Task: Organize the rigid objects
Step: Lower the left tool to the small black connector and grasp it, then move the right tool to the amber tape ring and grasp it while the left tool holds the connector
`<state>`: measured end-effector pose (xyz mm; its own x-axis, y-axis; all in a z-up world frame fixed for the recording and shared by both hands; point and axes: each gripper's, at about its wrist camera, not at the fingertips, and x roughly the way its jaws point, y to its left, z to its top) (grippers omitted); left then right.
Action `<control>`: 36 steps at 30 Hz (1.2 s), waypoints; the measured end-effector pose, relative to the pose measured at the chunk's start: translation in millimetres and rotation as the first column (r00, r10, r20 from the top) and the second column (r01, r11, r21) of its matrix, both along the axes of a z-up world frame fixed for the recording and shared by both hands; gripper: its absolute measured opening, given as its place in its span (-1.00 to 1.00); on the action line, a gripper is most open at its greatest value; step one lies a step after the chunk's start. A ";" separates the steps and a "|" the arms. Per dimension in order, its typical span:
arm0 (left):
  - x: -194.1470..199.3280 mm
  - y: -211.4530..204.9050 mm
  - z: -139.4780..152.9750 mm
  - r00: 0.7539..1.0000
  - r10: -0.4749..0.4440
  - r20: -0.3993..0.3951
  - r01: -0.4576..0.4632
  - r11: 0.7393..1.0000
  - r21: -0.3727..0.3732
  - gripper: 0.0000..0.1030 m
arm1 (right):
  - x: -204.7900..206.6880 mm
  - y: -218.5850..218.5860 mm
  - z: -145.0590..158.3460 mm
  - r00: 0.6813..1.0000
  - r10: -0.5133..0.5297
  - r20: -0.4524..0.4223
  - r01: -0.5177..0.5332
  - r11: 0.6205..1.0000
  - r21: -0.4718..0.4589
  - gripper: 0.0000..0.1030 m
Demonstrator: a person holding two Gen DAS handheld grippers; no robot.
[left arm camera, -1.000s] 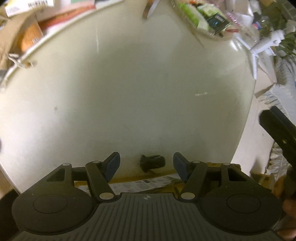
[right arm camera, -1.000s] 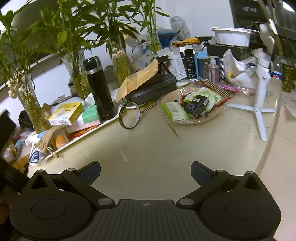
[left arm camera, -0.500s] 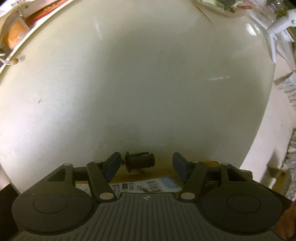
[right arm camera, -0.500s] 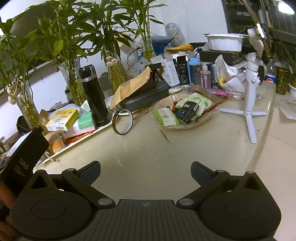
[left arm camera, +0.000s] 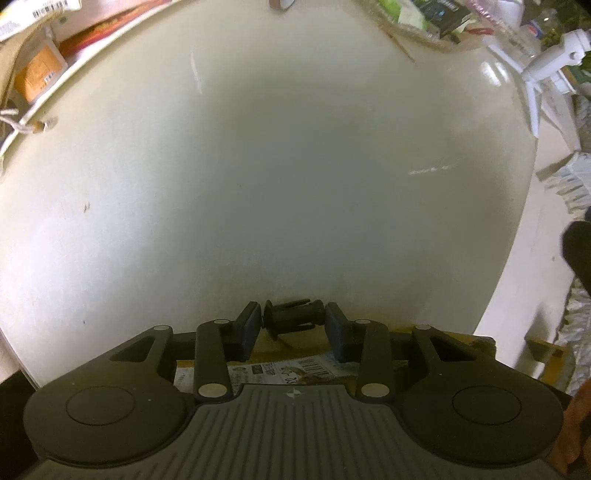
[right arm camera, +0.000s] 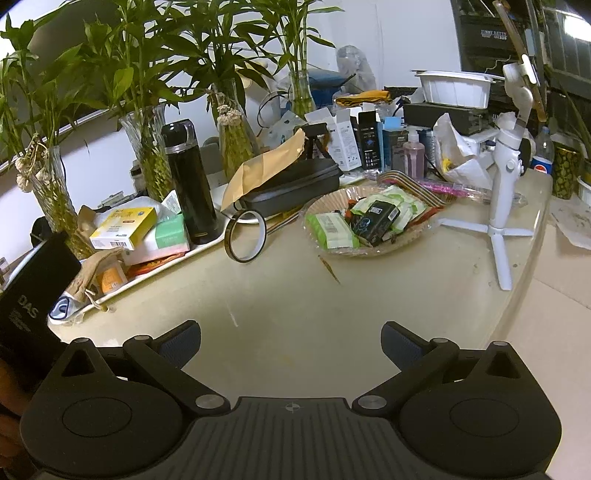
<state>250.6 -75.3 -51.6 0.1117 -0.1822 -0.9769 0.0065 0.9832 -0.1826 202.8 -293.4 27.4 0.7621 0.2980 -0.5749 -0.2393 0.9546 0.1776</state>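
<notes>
Since a second ago our left gripper [left arm camera: 293, 319] has clamped the one black clip [left arm camera: 293, 316] at lower centre, while our right gripper [right arm camera: 290, 341] gapes empty beneath one dish [right arm camera: 369, 251].

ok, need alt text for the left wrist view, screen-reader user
The left gripper, pointing steeply down, is shut on a small black plastic clip lying sideways near the edge of a pale table. At the far rim are a glass dish of packets and a white tripod.
</notes>
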 end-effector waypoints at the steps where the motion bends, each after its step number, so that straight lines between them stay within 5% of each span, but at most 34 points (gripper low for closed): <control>1: -1.4 0.6 2.1 1.000 -0.008 0.014 0.008 1.000 -0.004 -0.28 | 0.6 0.7 -0.6 1.000 0.001 -0.003 -0.001 1.000 -0.001 1.00; 11: -17.4 13.6 27.5 0.967 -0.096 0.237 0.103 0.995 -0.018 -0.28 | 8.7 7.3 -7.6 0.999 0.001 -0.040 -0.001 1.000 0.004 1.00; 23: -40.2 35.2 56.0 0.858 -0.127 0.497 0.134 0.991 0.022 -0.28 | 24.0 19.9 -13.7 0.997 0.016 -0.073 -0.015 1.000 0.006 1.00; 36: -57.5 67.9 64.1 0.774 -0.081 0.628 0.097 0.995 0.009 -0.28 | 54.9 39.2 -23.7 0.994 0.077 -0.083 -0.080 0.996 -0.035 1.00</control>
<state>193.1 -7.5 12.5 0.6804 -0.2428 -0.6914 0.2147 0.9682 -0.1288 257.7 -254.2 3.7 0.6877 0.3314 -0.6459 -0.2998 0.9400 0.1630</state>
